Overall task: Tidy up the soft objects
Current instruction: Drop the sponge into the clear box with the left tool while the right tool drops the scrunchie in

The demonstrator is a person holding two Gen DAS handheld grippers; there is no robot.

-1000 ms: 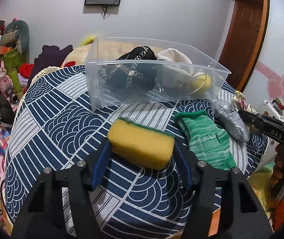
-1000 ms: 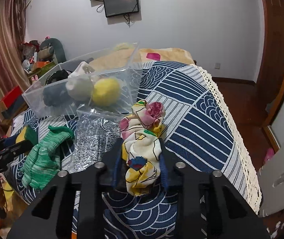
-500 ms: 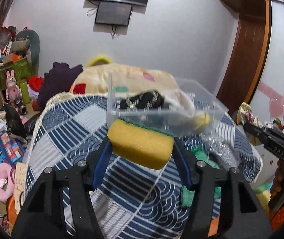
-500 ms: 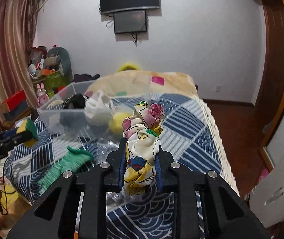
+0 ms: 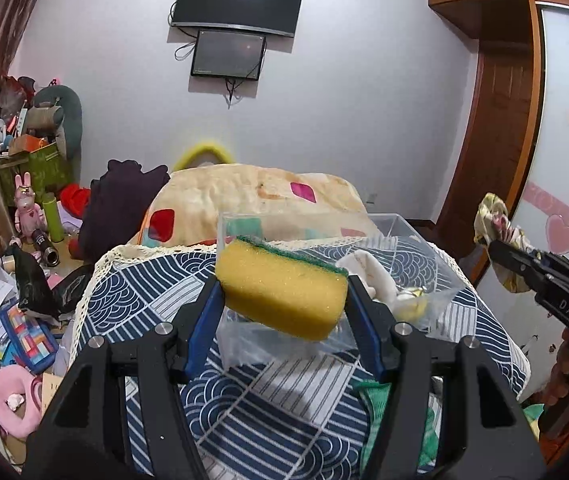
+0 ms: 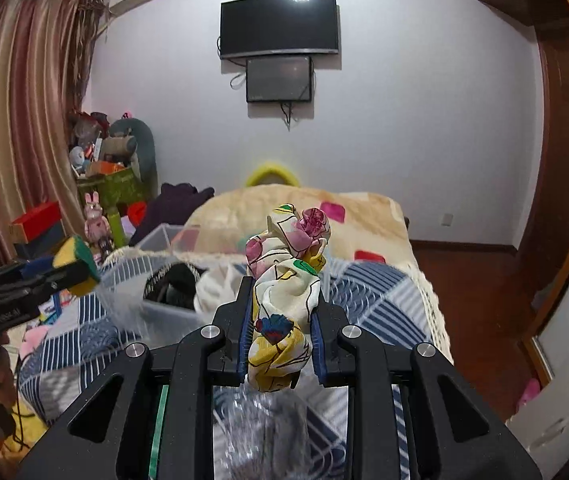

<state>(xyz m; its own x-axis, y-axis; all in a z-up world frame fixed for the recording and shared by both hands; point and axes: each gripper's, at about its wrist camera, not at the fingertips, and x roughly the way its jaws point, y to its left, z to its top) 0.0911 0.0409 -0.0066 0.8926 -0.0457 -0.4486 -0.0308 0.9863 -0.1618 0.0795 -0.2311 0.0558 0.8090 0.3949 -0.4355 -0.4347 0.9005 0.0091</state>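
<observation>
My left gripper (image 5: pixel 282 300) is shut on a yellow sponge (image 5: pixel 280 284) with a green scouring top and holds it in the air in front of the clear plastic bin (image 5: pixel 396 232). My right gripper (image 6: pixel 280 320) is shut on a bunched floral cloth (image 6: pixel 284 292) and holds it above the bed. The bin (image 6: pixel 156 240) holds a black item (image 6: pixel 176 284) and a white soft item (image 6: pixel 216 292). The sponge also shows in the right wrist view (image 6: pixel 78 264), the cloth in the left wrist view (image 5: pixel 500 236).
A blue and white patterned cover (image 5: pixel 268 404) lies over the bed. A green knitted piece (image 5: pixel 380 400) lies on it near my left gripper. A silvery plastic bag (image 6: pixel 260 428) lies under my right gripper. Clutter fills the floor at left (image 5: pixel 8 320).
Both grippers have risen and tilted up with their loads. The bin has dropped lower in both views and now sits partly behind the sponge and cloth.
</observation>
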